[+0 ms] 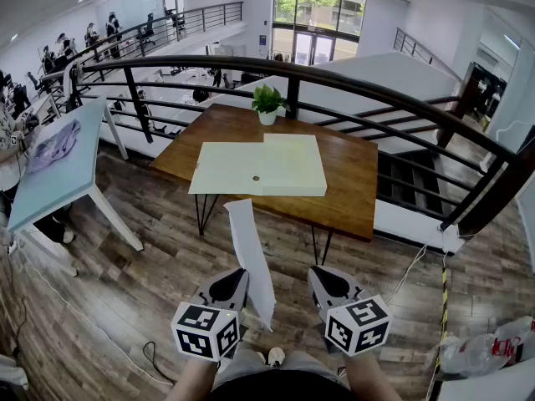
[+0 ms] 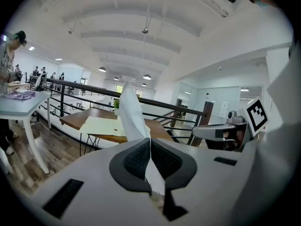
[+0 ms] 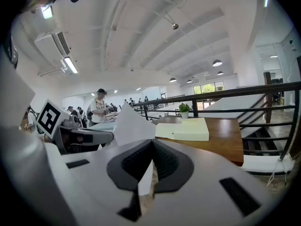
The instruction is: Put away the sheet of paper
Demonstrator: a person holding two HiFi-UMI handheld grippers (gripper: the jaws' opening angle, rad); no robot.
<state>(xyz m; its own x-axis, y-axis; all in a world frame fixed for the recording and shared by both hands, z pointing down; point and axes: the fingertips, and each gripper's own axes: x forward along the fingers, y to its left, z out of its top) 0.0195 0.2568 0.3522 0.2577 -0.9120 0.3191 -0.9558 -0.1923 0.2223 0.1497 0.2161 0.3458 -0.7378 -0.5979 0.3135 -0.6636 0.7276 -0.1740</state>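
Note:
A long white sheet of paper (image 1: pixel 247 242) stands up from my left gripper (image 1: pixel 241 276), which is shut on its lower part. In the left gripper view the paper (image 2: pixel 130 114) rises out of the seam between the dark pads (image 2: pixel 136 159) of the left gripper (image 2: pixel 149 142). My right gripper (image 1: pixel 316 274) is level with it, a little to the right, with its pads together. In the right gripper view the right gripper (image 3: pixel 151 145) has the paper (image 3: pixel 129 126) off to its left, not in its seam. Ahead is a wooden table (image 1: pixel 351 182) with a pale cream pad (image 1: pixel 259 170) on it.
A small potted plant (image 1: pixel 267 103) stands at the table's far edge. A dark curved railing (image 1: pixel 376 90) runs behind the table. A light blue table (image 1: pixel 58 174) with a cloth stands at the left. A plastic bag (image 1: pixel 489 349) lies on the wood floor at the lower right.

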